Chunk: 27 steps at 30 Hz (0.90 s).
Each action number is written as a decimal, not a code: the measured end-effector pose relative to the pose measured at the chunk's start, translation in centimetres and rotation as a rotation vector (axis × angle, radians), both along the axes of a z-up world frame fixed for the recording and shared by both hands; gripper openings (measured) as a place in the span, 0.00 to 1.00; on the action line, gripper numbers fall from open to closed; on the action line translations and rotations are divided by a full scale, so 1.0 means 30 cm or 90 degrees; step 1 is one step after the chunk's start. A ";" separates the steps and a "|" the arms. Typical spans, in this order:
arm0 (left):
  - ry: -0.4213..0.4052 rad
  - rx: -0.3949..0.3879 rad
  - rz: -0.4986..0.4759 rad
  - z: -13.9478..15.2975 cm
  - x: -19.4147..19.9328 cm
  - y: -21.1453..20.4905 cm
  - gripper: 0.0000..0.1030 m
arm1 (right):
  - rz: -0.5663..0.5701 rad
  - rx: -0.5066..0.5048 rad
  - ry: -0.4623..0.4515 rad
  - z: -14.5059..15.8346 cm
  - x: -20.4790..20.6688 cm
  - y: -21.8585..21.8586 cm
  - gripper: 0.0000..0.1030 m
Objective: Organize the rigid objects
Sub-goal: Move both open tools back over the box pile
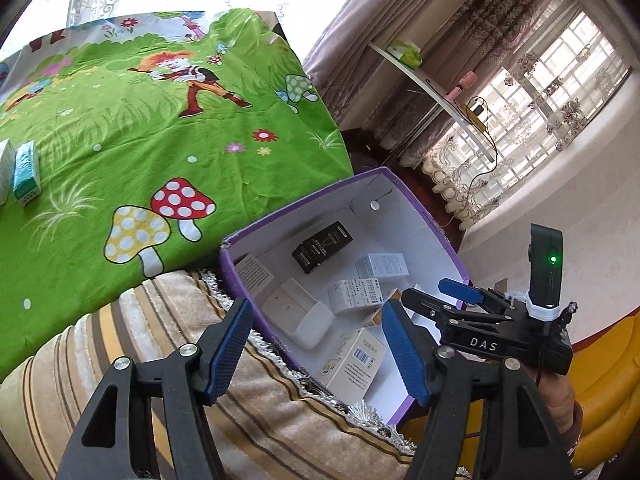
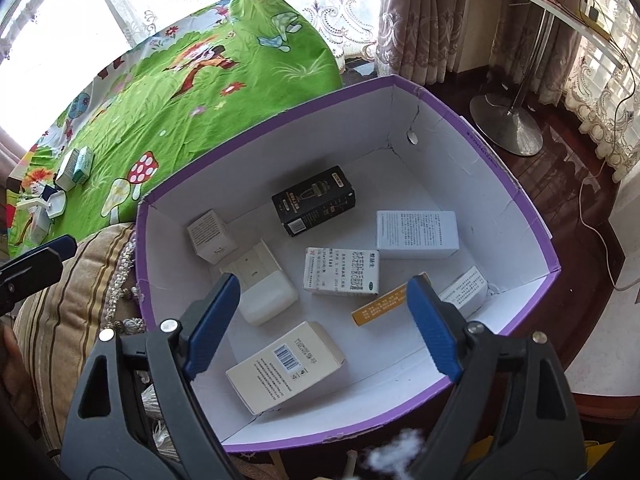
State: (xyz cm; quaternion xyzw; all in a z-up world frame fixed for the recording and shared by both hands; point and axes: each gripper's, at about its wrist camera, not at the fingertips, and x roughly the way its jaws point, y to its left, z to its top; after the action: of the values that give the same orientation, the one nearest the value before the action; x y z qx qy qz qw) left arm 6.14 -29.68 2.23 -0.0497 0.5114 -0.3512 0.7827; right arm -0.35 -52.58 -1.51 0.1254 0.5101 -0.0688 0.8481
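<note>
A purple cardboard box (image 2: pixel 532 216) with a white inside holds several small cartons: a black one (image 2: pixel 314 206), white ones (image 2: pixel 416 234), one with a barcode (image 2: pixel 284 364), an orange one (image 2: pixel 380 304) and a white plastic piece (image 2: pixel 264 288). My right gripper (image 2: pixel 322 326) hangs open above the box with nothing between its blue pads. My left gripper (image 1: pixel 316 354) is open and empty over the box's near-left corner (image 1: pixel 240 256) and the cushion. Two teal-and-white cartons (image 1: pixel 26 172) stand on the green sheet, far left. The right gripper (image 1: pixel 440 300) shows over the box's right side.
The box rests against a striped beige cushion (image 1: pixel 168 328) beside a bed with a green cartoon sheet (image 1: pixel 160 128). A white-and-blue item (image 2: pixel 52 204) lies on the sheet. A stand's metal base (image 2: pixel 506 124) and a white cable (image 2: pixel 600 232) are on the dark wooden floor behind the box.
</note>
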 end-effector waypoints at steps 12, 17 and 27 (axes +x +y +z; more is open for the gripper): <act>-0.054 0.008 0.136 0.054 0.039 0.312 0.66 | 0.126 -0.006 -0.033 0.110 0.075 0.270 0.85; -0.057 0.003 0.210 0.057 0.051 0.502 0.66 | 0.171 -0.006 -0.037 0.133 0.103 0.373 0.85; -0.036 0.007 0.337 0.020 0.028 0.859 0.66 | 0.245 -0.026 -0.027 0.140 0.148 0.541 0.85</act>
State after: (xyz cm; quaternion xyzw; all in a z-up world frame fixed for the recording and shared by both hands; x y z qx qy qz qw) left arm 6.98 -3.92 2.83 -0.1679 0.4605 -0.1332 0.8614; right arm 4.08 -36.34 2.68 0.0102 0.5052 0.0870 0.8586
